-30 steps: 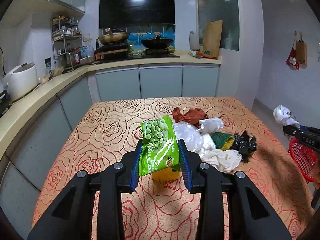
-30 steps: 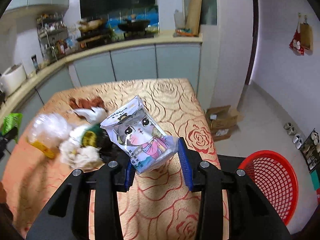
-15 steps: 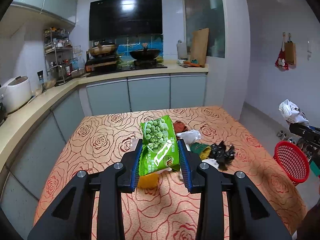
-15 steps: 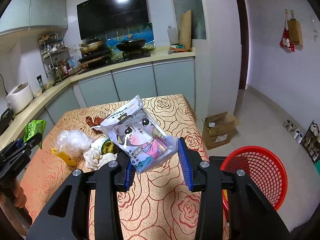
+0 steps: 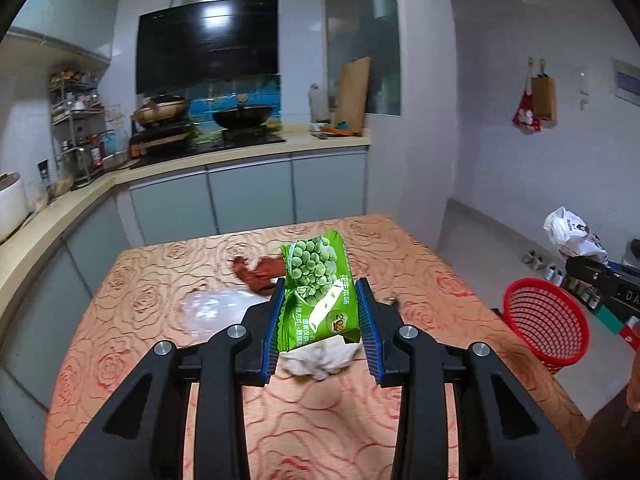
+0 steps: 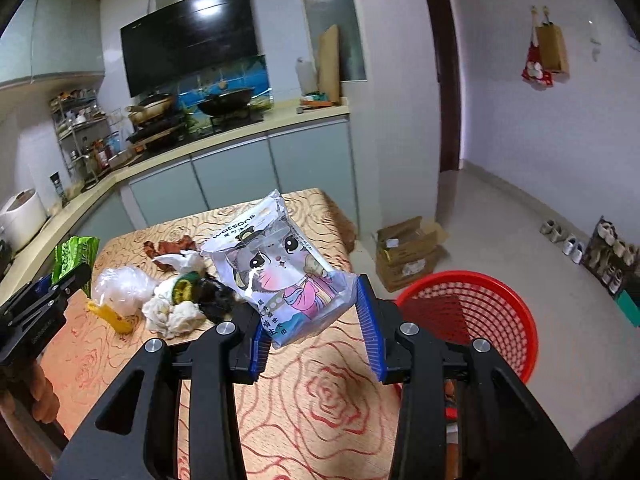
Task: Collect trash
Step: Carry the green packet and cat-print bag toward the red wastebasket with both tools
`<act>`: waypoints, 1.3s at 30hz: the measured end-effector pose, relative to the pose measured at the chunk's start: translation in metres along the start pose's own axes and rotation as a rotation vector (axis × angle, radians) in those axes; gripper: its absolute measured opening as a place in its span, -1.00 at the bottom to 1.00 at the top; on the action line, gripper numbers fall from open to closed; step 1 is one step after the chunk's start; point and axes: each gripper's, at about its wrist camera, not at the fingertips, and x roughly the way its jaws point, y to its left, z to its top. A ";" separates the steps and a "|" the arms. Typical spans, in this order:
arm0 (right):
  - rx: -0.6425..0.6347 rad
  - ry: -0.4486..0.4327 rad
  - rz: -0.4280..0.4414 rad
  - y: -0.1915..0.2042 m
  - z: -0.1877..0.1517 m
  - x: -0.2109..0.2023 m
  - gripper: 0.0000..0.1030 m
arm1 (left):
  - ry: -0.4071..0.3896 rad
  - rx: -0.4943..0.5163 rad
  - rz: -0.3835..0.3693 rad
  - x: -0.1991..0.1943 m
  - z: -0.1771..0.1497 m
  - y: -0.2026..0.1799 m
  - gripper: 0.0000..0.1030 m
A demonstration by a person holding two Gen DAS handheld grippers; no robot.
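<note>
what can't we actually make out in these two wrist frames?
- Left wrist view: the pile behind the green pea packet is mostly hidden by it and the left gripper; the clear bag is blurred.
- Right wrist view: the red basket is partly covered by the right gripper, so its contents cannot be told.
- Both views: small print on the cat wipes pack is too small to read.
</note>
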 end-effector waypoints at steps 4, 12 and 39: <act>0.029 -0.003 -0.038 -0.018 -0.004 -0.006 -0.27 | 0.003 0.022 -0.055 0.005 0.001 -0.022 -0.37; 0.084 -0.004 -0.102 -0.050 -0.011 -0.014 -0.27 | 0.017 0.076 -0.163 0.018 0.005 -0.071 -0.37; 0.237 0.042 -0.280 -0.140 -0.042 -0.012 -0.27 | 0.141 0.238 -0.421 0.076 0.000 -0.211 -0.36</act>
